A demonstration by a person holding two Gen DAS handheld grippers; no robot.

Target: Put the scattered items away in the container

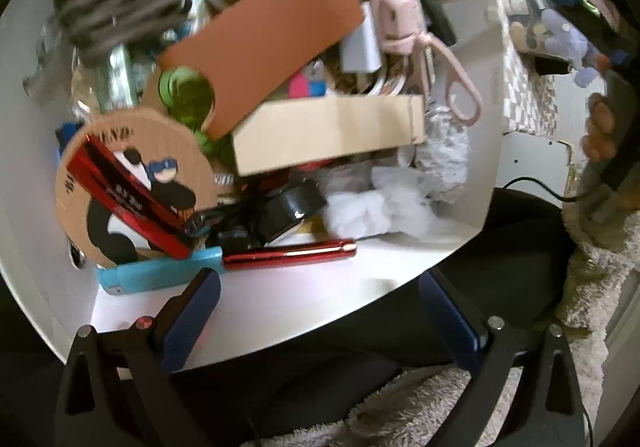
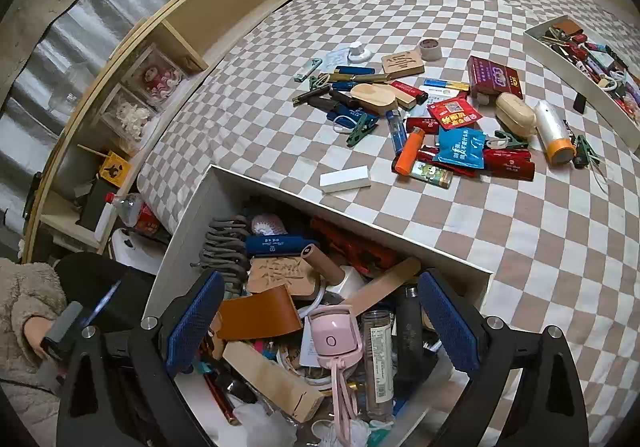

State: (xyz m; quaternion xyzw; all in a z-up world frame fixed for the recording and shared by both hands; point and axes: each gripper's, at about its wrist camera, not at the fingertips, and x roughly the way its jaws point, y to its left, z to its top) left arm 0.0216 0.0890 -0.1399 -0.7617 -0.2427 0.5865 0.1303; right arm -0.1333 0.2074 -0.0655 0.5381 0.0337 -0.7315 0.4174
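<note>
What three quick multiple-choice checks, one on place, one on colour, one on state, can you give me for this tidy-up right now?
1. Where does the white block lie?
A. on the checkered bedspread, just beyond the box's far wall
B. inside the white box
C. on the wooden shelf

2. What colour is the gadget with the loop strap in the box?
A. green
B. pink
C. black

3. How is the right gripper?
A. shut on a lighter
B. shut and empty
C. open, holding nothing

Key: 1 A, it rests on the checks outside the box; 2 B, pink in both views; 3 C, its blue pads stand wide apart over the box.
</note>
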